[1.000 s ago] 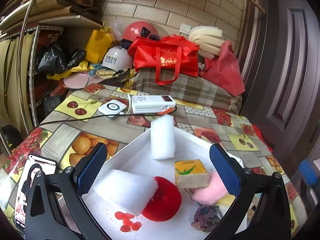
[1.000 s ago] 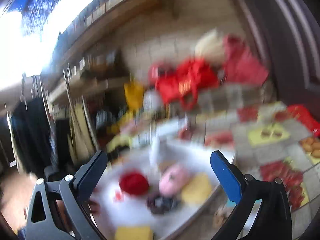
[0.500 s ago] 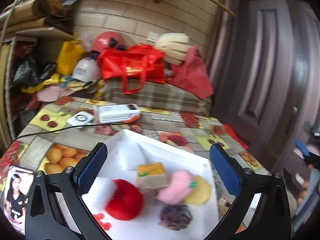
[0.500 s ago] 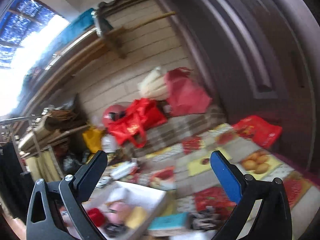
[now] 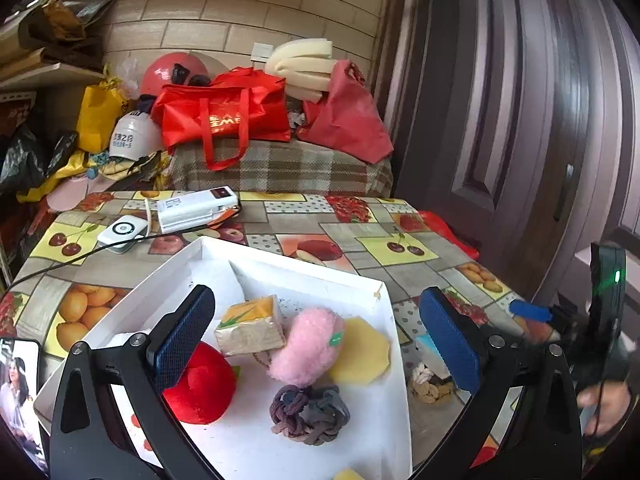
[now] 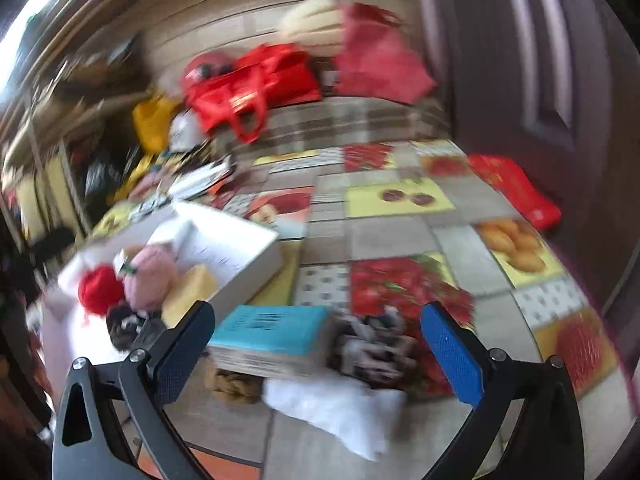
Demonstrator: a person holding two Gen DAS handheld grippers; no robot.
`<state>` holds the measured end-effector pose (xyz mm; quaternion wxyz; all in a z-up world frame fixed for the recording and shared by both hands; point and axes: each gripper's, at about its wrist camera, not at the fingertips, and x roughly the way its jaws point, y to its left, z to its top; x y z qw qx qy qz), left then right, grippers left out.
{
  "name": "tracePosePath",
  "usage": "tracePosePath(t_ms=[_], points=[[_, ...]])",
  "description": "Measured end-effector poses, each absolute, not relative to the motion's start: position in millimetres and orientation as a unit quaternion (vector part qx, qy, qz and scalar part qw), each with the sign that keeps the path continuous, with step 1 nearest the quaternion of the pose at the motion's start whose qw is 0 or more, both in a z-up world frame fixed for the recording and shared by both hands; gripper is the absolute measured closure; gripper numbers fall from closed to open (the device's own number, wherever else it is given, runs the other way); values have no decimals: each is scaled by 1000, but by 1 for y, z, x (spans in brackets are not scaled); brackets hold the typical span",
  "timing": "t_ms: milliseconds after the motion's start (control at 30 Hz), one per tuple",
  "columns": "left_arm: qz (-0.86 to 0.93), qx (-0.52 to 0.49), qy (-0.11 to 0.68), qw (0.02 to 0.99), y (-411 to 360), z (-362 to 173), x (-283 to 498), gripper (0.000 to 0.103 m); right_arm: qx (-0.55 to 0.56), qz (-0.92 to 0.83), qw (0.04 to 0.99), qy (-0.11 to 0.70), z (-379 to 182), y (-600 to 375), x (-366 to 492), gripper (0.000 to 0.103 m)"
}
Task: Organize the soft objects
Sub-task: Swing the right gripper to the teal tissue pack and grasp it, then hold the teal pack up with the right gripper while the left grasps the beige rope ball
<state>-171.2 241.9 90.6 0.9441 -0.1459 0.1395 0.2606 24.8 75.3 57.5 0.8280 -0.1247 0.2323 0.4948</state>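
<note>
Both tools are spread wide and empty. Nearest the right tool (image 6: pixel 316 340), a limp white cloth (image 6: pixel 336 408) lies on the table (image 6: pixel 400 236); it looks light and floppy, best pinched at a bunched fold. Just beyond sits a teal-topped block (image 6: pixel 272 334), probably compressible. Farther left, under the left tool (image 5: pixel 316 336), the white tray (image 5: pixel 304 268) holds a pink plush (image 5: pixel 308 344) and a red plush (image 5: pixel 200 388).

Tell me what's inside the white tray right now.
Inside the white foam tray: a red plush ball, orange tissue pack, pink fluffy puff, yellow sponge and brown knotted hair tie. The left fingers cover the near-left corner.
</note>
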Motion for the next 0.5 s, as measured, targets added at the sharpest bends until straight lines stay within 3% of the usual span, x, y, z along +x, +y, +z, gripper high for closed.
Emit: tracePosePath(t_ms=[267,300,333,500], points=[[274,-181,128,936,257,91,-181,0,-243,455,815,263,18,126,13,1],[274,-181,128,936,257,92,-181,0,-239,455,816,264,18,124,14,5],[274,-180,128,936,257,92,-181,0,-223,463,817,261,23,117,16,26],[260,-165,132,942,250,94,-177,0,-128,477,828,265,42,73,38,26]])
